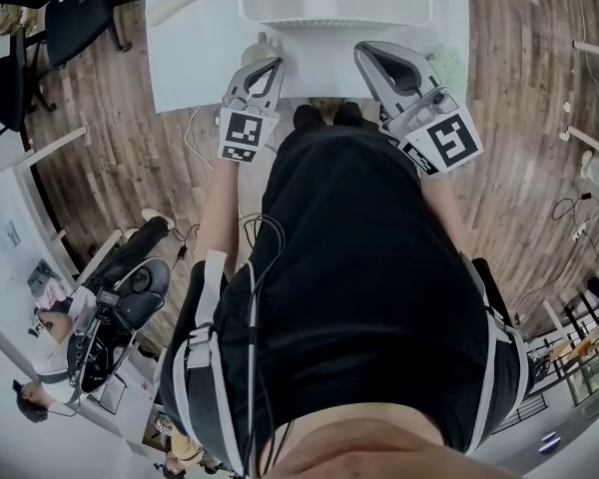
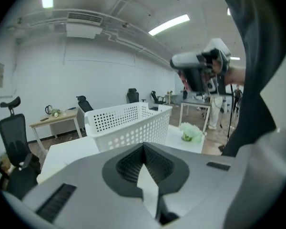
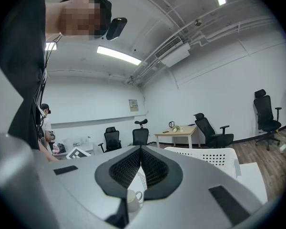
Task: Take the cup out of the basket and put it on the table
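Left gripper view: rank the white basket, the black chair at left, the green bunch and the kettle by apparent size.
Largest to smallest:
1. white basket
2. black chair, partly hidden low down
3. green bunch
4. kettle, tiny mainly because it stands far off

No legible text or numbers.

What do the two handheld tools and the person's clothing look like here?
The left tool and right tool are light grey shells with dark ribbed pads, tapering forward. Each carries a cube with black-and-white square markers. The person wears a black top, pale harness straps and a thin cable down the front.
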Demonstrator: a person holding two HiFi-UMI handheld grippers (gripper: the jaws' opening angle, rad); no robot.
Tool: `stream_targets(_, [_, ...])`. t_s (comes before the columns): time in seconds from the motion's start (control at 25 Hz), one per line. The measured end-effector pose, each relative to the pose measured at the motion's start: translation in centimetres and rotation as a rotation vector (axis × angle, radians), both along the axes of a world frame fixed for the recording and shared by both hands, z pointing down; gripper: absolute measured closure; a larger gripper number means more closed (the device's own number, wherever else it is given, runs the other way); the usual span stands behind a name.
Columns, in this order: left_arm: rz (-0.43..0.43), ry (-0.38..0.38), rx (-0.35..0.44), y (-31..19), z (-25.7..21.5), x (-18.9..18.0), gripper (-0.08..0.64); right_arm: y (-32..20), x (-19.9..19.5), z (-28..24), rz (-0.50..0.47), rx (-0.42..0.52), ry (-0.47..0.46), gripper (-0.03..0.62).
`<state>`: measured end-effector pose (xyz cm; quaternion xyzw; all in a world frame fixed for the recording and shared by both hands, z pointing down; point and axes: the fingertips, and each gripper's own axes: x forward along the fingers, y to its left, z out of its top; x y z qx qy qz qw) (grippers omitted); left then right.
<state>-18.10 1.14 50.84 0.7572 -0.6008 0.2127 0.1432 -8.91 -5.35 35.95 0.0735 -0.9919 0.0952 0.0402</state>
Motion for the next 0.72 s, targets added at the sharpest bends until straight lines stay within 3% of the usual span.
stream_targets(0.16, [0.001, 0.124, 0.103, -1.1, -5.2, 1.3, 0.541, -0.1, 0.0, -0.2, 0.005, 0.002, -0.007, 0.574])
stream_targets(0.48, [0.070, 0.168, 0.203, -2.0, -10.6, 3.7, 0.541, 0.0, 0.7, -0.4, 0.025, 0.005, -0.016, 0.574])
stream_targets(0.72, [0.085, 0.205, 0.226, -3.0, -12.3, 5.0, 0.541, -0.6, 1.8, -0.7, 0.051, 0.007, -0.017, 0.574])
